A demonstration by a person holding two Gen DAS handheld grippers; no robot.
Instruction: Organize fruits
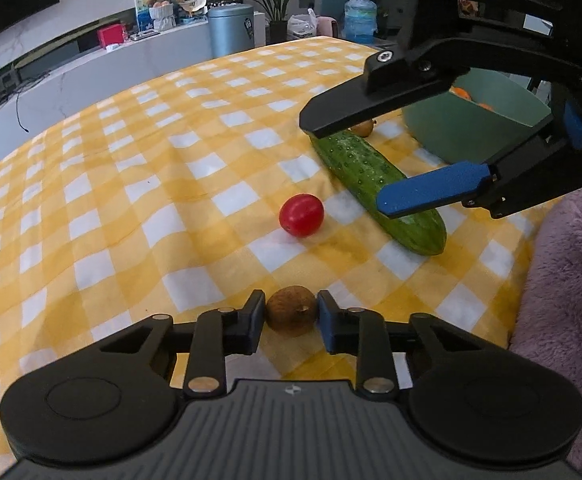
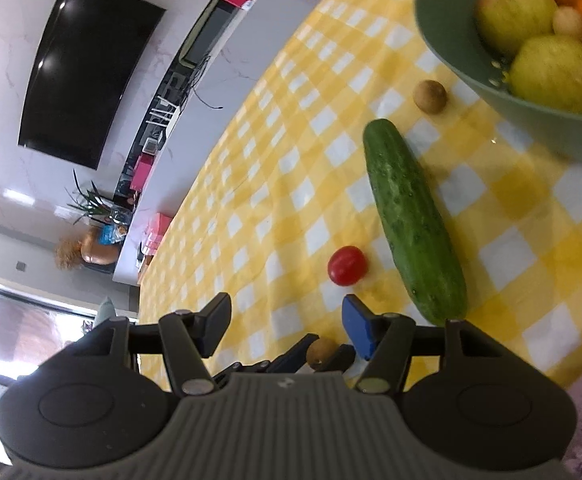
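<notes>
My left gripper (image 1: 291,314) is shut on a small brown round fruit (image 1: 291,316), low over the yellow checked cloth; the same fruit (image 2: 321,354) shows in the right wrist view under my right gripper (image 2: 286,308). The right gripper (image 1: 347,165) hangs open and empty above a cucumber (image 1: 375,184) (image 2: 411,220). A red tomato (image 1: 301,215) (image 2: 347,265) lies just left of the cucumber. A second brown fruit (image 2: 430,96) (image 1: 365,127) sits past the cucumber's far end. Beside it stands a green bowl (image 2: 531,128) (image 1: 471,120) holding yellow-green and orange fruits.
A yellow checked cloth (image 1: 151,200) covers the table, and its left half is bare cloth. A fuzzy pink sleeve (image 1: 571,280) is at the right edge. Beyond the far table edge stand a grey sideboard (image 1: 91,68), a bin, a plant and a water bottle.
</notes>
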